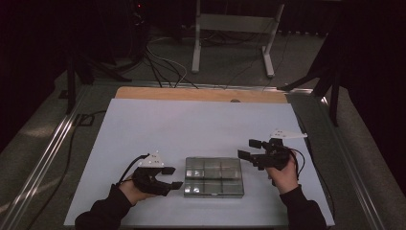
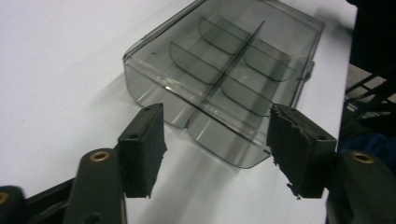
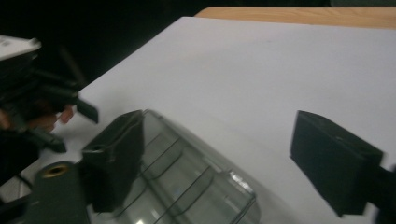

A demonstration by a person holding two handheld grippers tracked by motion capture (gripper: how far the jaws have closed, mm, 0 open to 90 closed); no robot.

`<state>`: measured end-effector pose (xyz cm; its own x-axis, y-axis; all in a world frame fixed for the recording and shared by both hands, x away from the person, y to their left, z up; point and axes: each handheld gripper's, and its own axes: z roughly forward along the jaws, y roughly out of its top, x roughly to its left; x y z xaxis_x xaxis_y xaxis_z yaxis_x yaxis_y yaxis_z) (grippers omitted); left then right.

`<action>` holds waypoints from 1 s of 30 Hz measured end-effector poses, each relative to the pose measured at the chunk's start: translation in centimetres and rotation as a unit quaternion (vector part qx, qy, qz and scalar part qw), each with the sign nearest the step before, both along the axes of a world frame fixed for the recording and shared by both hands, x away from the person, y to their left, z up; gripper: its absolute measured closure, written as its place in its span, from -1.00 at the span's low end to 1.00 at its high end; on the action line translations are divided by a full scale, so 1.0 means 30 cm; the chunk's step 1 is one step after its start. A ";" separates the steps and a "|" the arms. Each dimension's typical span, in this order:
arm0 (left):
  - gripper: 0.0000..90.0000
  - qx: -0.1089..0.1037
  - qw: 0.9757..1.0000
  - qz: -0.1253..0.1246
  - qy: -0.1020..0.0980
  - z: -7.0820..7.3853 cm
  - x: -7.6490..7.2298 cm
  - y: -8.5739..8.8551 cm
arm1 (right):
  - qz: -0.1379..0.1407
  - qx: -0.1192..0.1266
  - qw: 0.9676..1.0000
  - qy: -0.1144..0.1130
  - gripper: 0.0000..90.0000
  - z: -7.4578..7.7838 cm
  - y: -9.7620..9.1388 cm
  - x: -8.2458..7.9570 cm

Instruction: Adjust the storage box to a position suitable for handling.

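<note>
A: Item one, container?
B: One clear smoky-grey plastic organiser box, lying flat on the white sheet in the lower middle of the high view. A long divider runs down its middle, with curved cross dividers marking off small compartments on either side. In the left gripper view the box fills the upper centre, and every compartment visible there looks bare. Whether a lid covers it, I cannot tell.

A: Item two, tool on the left?
B: Left gripper, held in a hand at the lower left of the high view, jaws spread wide and holding nothing. It sits just beside the box's left end; from above I cannot tell whether it touches. In its own view the left gripper has both pads apart, the box's near end lying between and beyond them.

A: Item three, tool on the right?
B: Right gripper, held in a hand at centre right, near the box's upper right corner. Jaws wide apart, empty. In its own view the right gripper frames a blurred box corner at the bottom, and the other gripper shows at the left edge.

A: Surface?
B: White sheet over a wooden tabletop, whose bare strip shows along the far edge.
</note>
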<state>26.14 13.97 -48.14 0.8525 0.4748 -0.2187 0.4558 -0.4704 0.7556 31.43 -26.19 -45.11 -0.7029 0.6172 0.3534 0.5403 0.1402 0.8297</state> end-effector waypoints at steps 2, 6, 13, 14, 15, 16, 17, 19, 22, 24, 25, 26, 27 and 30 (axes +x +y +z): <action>-0.30 -0.004 1.000 -0.003 -0.002 0.006 -0.001 -0.001 | 0.006 0.003 1.000 -0.004 -0.67 0.005 -0.008 -0.019; -0.60 -0.010 1.000 -0.023 -0.001 0.010 -0.006 -0.004 | 0.033 0.003 0.999 -0.021 -0.69 0.006 -0.026 -0.055; -0.95 -0.006 1.000 -0.027 -0.010 0.003 -0.011 -0.013 | 0.064 -0.016 0.996 -0.061 -0.72 -0.018 -0.052 -0.113; -0.95 -0.007 1.000 -0.027 -0.011 0.002 -0.011 -0.012 | 0.070 -0.012 0.996 -0.061 -0.72 -0.022 -0.058 -0.118; -0.96 -0.006 1.000 -0.028 -0.012 0.002 -0.010 -0.010 | 0.074 -0.007 0.995 -0.063 -0.72 -0.025 -0.064 -0.122; -0.96 -0.005 0.999 -0.030 -0.013 0.001 -0.009 -0.009 | 0.074 -0.006 0.995 -0.073 -0.72 -0.027 -0.070 -0.128; -0.97 -0.005 0.999 -0.032 -0.015 -0.001 -0.008 -0.007 | 0.075 -0.006 0.994 -0.085 -0.72 -0.028 -0.076 -0.135; -0.98 -0.006 0.999 -0.032 -0.016 -0.005 -0.007 -0.005 | 0.071 -0.018 0.993 -0.095 -0.86 -0.029 -0.083 -0.149; -0.98 -0.008 0.999 -0.031 -0.016 -0.011 -0.004 -0.001 | 0.064 -0.021 0.994 -0.082 -0.98 -0.036 -0.094 -0.160; -0.98 -0.006 0.999 -0.033 -0.014 -0.016 -0.002 -0.001 | 0.066 -0.019 0.995 -0.076 -0.97 -0.041 -0.105 -0.163; -0.98 -0.005 0.999 -0.035 -0.013 -0.018 -0.001 -0.001 | 0.076 -0.010 0.995 -0.066 -0.97 -0.044 -0.111 -0.161; -0.98 -0.007 0.999 -0.036 -0.009 -0.020 0.000 0.000 | 0.075 -0.010 0.995 -0.058 -0.97 -0.049 -0.115 -0.161; -0.98 -0.009 0.999 -0.036 -0.006 -0.022 0.002 0.001 | 0.075 -0.014 0.996 -0.056 -0.97 -0.054 -0.119 -0.163; -0.98 -0.009 0.999 -0.036 0.001 -0.030 0.007 0.004 | 0.077 -0.017 0.996 -0.048 -0.97 -0.076 -0.128 -0.171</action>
